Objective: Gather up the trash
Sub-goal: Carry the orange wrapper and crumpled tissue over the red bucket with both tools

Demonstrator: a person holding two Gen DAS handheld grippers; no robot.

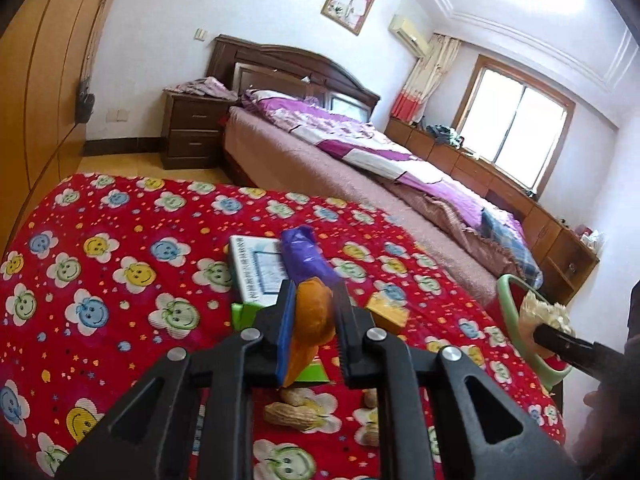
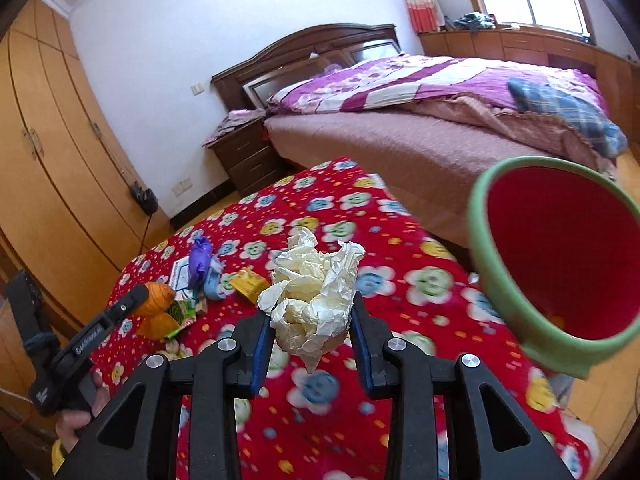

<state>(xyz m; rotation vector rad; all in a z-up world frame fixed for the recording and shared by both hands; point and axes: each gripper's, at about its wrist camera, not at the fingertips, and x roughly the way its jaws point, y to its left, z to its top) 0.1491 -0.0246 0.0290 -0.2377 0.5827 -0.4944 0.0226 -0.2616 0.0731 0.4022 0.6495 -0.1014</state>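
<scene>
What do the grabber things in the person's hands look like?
The left gripper and the right gripper are both black plastic with two long fingers, triangle-shaped holes in the arms and round silver bolts. The pads inside the fingers are blue. From the right wrist camera, the left one shows small white lettering on its side.

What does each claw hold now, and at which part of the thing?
The left claw grips an orange peel across its middle. The right claw grips a crumpled paper ball at its lower sides.
</scene>
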